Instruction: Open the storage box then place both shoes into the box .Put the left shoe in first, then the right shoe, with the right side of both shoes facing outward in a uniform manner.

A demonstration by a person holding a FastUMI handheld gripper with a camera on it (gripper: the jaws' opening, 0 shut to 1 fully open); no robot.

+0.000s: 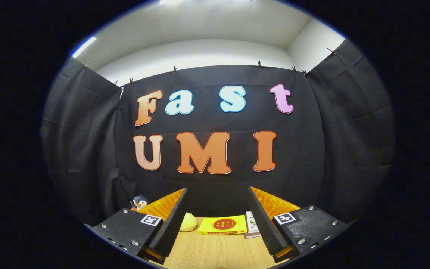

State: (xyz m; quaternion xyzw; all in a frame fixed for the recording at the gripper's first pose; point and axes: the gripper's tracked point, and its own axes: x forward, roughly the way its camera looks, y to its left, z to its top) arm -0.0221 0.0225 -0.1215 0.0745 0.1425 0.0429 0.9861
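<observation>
Small plush penguin [139,203]; pale yellow rounded soft object [188,222]; flat yellow book with red disc [223,225]; thin white book [251,225]; light wooden tabletop [215,250]. Claw [216,224]: fingers apart, empty. Storage box, shoes: whereabouts cannot be told. Task judged unstarted; all steps remain.

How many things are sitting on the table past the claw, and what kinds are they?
Yellow books: 1, the yellow book beyond the open claw
Pale books: 1, the pale book right beside it
Yellow lumpy things: 1, the yellow lump by one finger; I cannot tell what it is
Penguin toys: 1, the penguin toy at the back
Total: 4 things on the wooden table
</observation>
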